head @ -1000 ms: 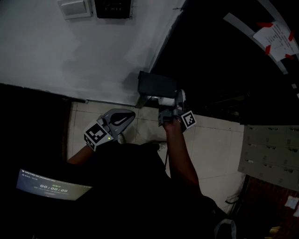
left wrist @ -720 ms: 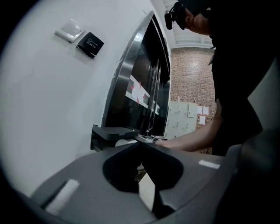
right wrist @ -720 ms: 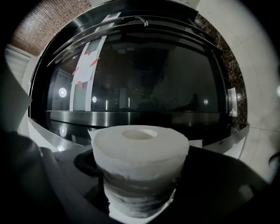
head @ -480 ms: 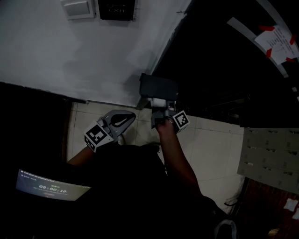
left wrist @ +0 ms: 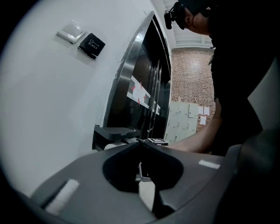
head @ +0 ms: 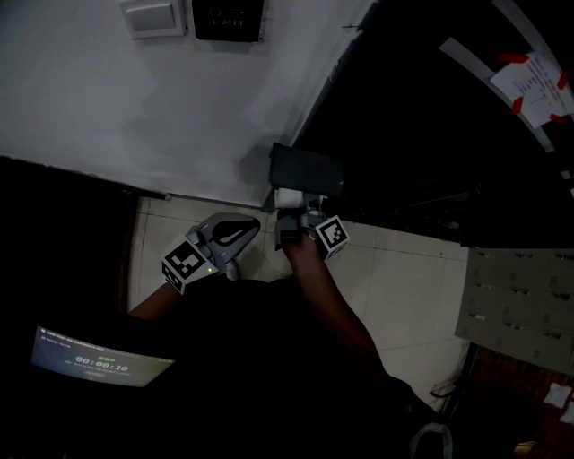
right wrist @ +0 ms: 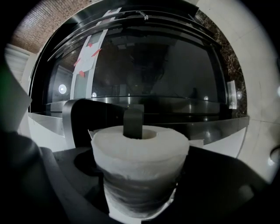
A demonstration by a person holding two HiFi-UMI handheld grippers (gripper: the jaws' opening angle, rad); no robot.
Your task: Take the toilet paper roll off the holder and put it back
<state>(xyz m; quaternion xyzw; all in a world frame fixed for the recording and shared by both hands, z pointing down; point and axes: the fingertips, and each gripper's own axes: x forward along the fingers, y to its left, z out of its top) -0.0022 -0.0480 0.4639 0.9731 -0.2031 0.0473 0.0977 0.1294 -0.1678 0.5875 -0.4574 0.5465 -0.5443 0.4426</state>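
Room: dim; white wall (head: pixel 134 108) on the left, dark glass door (head: pixel 430 134) on the right, pale tiled floor (head: pixel 404 278) below.
Wall fittings: a light switch (head: pixel 151 16) and a black sign (head: pixel 229 16) sit side by side at the far top of the wall.
Holder (head: pixel 307 168): a dark box fixed low where the wall meets the door frame.
Toilet paper roll (right wrist: pixel 140 148): just under the holder; the dark peg (right wrist: pixel 133 124) shows in its hollow core.
Right tool (right wrist: pixel 140 175): I have its jaws spread wide and clasped on the roll from both sides.
Left tool (left wrist: pixel 140 143): left of the holder and apart from it, jaws closed tip to tip with nothing between them.
Screen (head: pixel 99 360): a faintly glowing panel at the near left.
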